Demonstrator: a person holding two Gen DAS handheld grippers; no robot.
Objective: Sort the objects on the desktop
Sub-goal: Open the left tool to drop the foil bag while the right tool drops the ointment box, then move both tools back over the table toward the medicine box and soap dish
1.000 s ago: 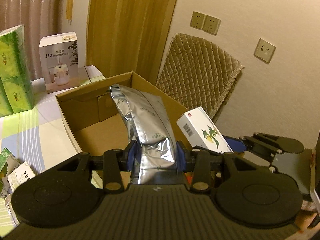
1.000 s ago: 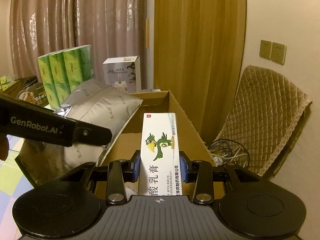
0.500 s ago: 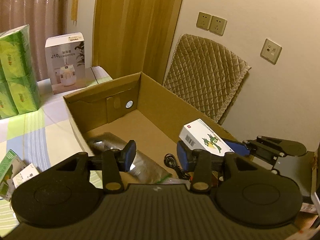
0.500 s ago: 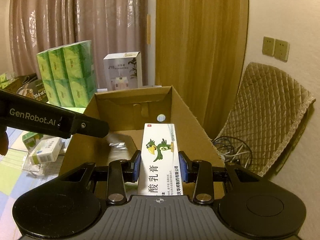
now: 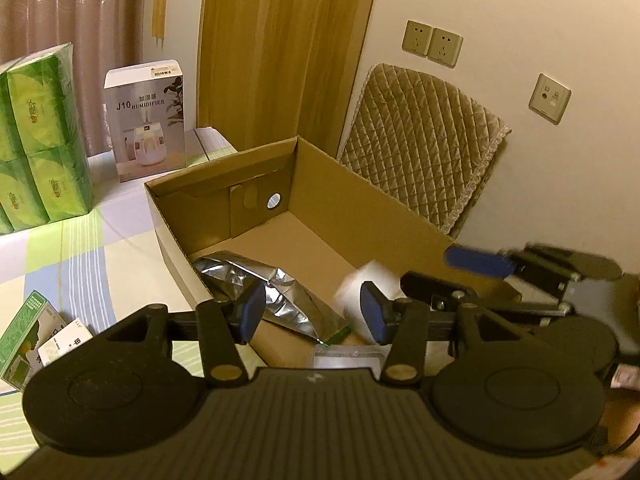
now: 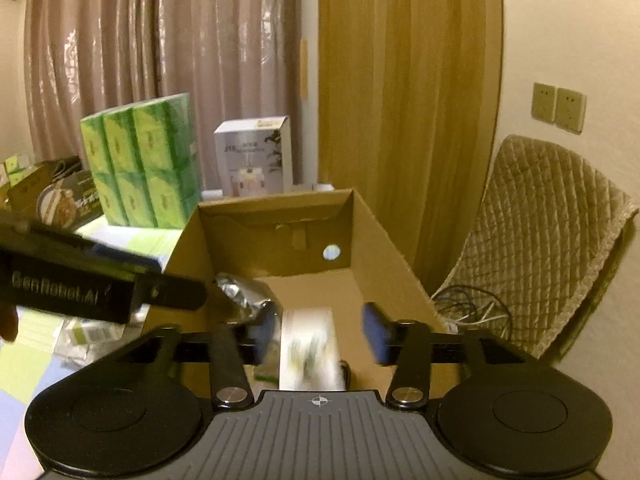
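An open cardboard box (image 5: 224,184) (image 6: 380,248) stands on the striped tablecloth. A crumpled silver foil bag (image 5: 256,280) (image 6: 240,292) lies on its floor at the near left. My left gripper (image 5: 314,314) hovers open over the box's near edge, holding nothing. My right gripper (image 6: 320,332) is open too, its blue pads spread wide. The white medicine box with a green bird print (image 6: 308,344) (image 5: 372,288) is motion-blurred between and below those pads, loose inside the box. In the left wrist view the right gripper (image 5: 448,276) reaches in from the right.
Green tissue packs (image 5: 36,140) and a white humidifier box (image 5: 146,120) stand behind the cardboard box. Small medicine boxes (image 5: 28,332) lie on the cloth at left. A quilted chair (image 6: 552,240) and loose cables (image 6: 468,308) are on the right by the wall.
The left gripper let go of the foil bag, which dropped into the box. The right gripper has just opened, and the white medicine box is falling from its pads.
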